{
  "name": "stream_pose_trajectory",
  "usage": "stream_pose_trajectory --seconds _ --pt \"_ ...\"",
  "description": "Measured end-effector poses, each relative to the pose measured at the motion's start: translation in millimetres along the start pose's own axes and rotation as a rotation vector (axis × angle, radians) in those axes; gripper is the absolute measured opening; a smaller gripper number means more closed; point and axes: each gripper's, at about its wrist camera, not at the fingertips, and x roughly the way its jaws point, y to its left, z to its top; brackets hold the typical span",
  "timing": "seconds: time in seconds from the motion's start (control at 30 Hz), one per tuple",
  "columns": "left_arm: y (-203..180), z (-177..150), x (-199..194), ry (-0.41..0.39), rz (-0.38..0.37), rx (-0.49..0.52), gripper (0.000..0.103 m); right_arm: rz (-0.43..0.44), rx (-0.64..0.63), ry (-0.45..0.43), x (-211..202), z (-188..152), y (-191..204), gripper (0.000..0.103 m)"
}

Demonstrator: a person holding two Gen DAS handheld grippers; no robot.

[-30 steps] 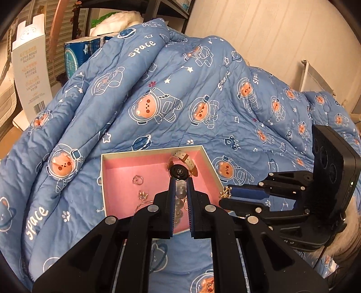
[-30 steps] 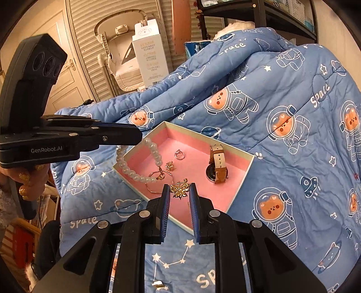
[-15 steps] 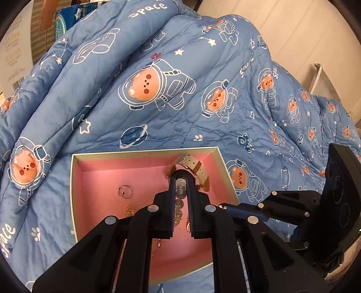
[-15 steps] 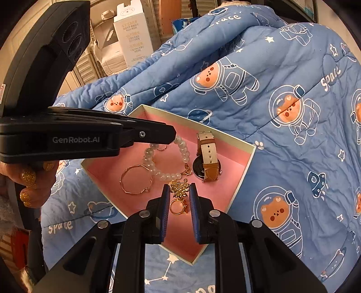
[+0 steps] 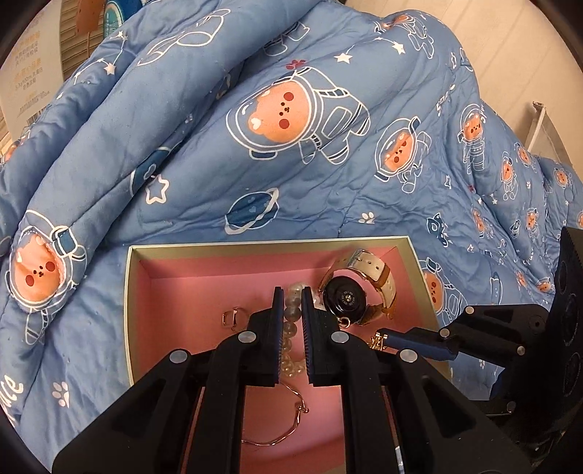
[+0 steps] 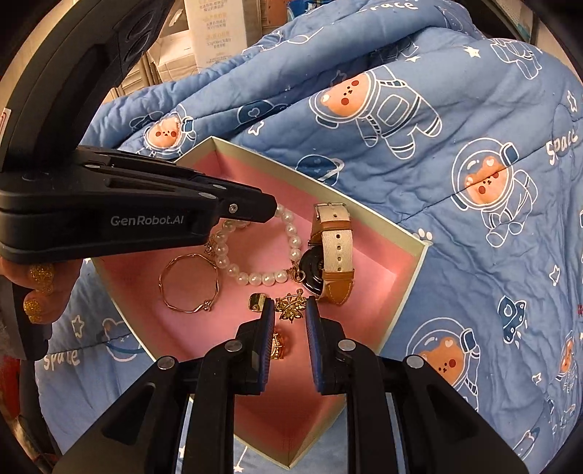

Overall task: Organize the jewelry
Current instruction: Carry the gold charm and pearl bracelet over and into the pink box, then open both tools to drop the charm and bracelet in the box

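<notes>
A pink-lined box (image 5: 175, 288) (image 6: 404, 269) lies on the blue quilt. In it lie a pearl bracelet (image 6: 255, 277) (image 5: 289, 313), a watch with a tan strap (image 6: 333, 255) (image 5: 364, 288), a thin gold bangle (image 6: 189, 288) (image 5: 280, 430), a small ring (image 5: 233, 317) and gold pieces (image 6: 257, 302). My left gripper (image 5: 290, 313) (image 6: 267, 211) is inside the box, its jaws narrowly apart around the pearl bracelet, which rests on the floor. My right gripper (image 6: 289, 313) is slightly open over the box's near corner, with a gold leaf brooch (image 6: 291, 306) between its tips.
The blue astronaut-print quilt (image 5: 291, 146) rises in folds behind the box. A white carton (image 6: 215, 29) and slatted doors stand behind. The hand with gold nails (image 6: 36, 291) holds the left gripper.
Both grippers have moved down into the box. The pearl bracelet, hanging from the left gripper before, now lies on the box floor. The right jaws have widened around the brooch.
</notes>
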Motion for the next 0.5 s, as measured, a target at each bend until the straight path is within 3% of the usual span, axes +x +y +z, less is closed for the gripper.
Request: stream_pose_trajectory --seconds 0.33,0.43,0.47,0.5 --pt "2 4 3 0.015 0.048 0.019 0.012 -0.041 -0.018 0.066 16 7 5 0.018" --pt "5 5 -4 -0.011 0.051 0.021 0.035 -0.046 -0.022 0.065 18 8 8 0.019" --pt "5 5 -7 -0.023 0.045 0.018 0.048 -0.046 -0.023 0.065 19 9 9 0.021" --pt "6 6 -10 -0.036 0.041 0.015 0.053 -0.045 -0.026 0.064 19 9 10 0.025"
